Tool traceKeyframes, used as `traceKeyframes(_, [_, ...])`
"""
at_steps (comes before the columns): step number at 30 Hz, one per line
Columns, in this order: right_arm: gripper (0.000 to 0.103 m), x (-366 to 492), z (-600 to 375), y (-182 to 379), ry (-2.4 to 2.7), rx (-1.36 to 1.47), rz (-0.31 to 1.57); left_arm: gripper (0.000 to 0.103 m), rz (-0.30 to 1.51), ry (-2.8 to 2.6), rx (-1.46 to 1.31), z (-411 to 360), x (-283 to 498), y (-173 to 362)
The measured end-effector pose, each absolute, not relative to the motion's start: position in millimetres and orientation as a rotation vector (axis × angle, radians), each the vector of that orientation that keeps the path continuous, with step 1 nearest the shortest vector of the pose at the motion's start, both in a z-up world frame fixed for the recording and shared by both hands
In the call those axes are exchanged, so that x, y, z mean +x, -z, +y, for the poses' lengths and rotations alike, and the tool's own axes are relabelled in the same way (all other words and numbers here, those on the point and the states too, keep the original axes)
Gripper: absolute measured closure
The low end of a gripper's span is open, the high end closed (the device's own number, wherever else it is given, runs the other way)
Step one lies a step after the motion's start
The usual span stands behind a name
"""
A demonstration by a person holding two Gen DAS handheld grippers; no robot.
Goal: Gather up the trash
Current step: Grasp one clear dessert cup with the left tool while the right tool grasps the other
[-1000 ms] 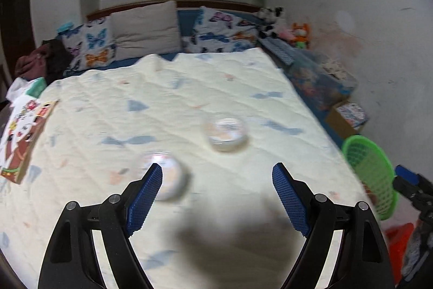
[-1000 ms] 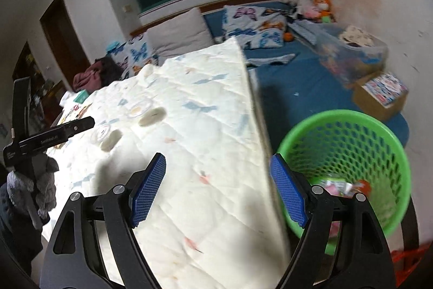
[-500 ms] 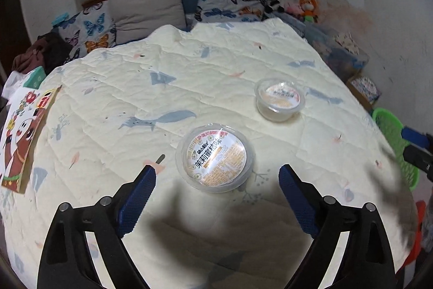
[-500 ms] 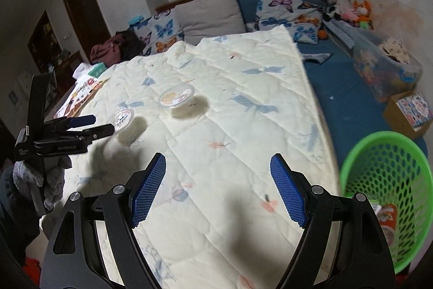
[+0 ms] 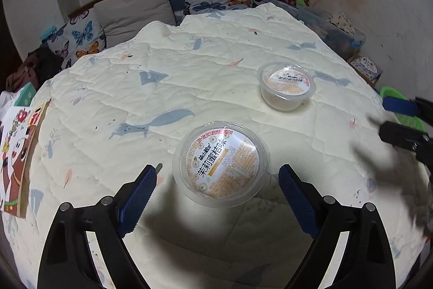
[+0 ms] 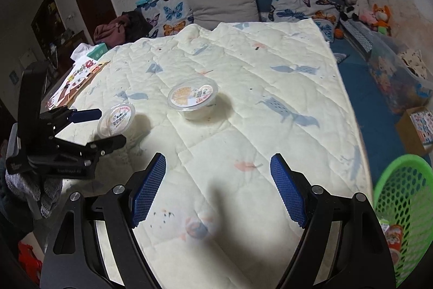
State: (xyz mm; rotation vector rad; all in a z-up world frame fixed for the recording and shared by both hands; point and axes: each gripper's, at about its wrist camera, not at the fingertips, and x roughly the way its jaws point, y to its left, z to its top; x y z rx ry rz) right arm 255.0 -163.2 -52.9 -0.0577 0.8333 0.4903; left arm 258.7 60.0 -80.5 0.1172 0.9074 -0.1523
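Through the left wrist camera, I see my left hand-held gripper spread wide over the bed, its blue pads flanking a sealed clear plastic cup with an orange-and-white printed lid that lies on the cream quilt; the pads do not touch it. A second, smaller sealed cup sits farther off toward the right, well apart from the first. At the right edge the right hand-held gripper pokes in, blurred, with a green basket partly hidden behind it. A picture book lies at the bed's left edge.

Through the right wrist camera, I see my right hand-held gripper spread open above bare quilt, pinching nothing. The green mesh basket stands on the floor just beside the bed at lower right, with wrappers inside. On the left, the left hand-held gripper hovers with its jaws on either side of the nearer cup; the other cup rests mid-bed.
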Motion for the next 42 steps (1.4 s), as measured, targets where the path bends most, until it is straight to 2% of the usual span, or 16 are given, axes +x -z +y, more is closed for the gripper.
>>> traceKeyframes(8, [0.024,271.5,-151.3,56.8,-0.503,-0.067,0.847,0.039,0.909,0.142,0.105,64.1,264.0,87.1])
traceKeyframes(32, [0.024,336.7,-76.6,88.4,-0.528,-0.132,0.881,0.042,0.839,0.116,0.045,89.1,232.1,59.0])
traceKeyframes(35, [0.031,340.9,-74.4,91.0,-0.517,-0.133,0.888,0.042,0.837,0.118,0.033,90.7,230.4,58.3])
traceKeyframes(36, [0.038,341.9,-74.1,92.0,-0.519,-0.133,0.895,0.042,0.838,0.118,0.031,91.2,230.1,58.3])
traceKeyframes(37, [0.040,341.6,-74.4,92.5,-0.518,-0.130,0.898,0.042,0.837,0.116,0.030,91.5,230.1,58.4])
traceKeyframes(42, [0.041,330.6,-81.0,84.5,-0.516,-0.126,0.878,0.042,0.836,0.119,0.016,91.1,228.5,57.8])
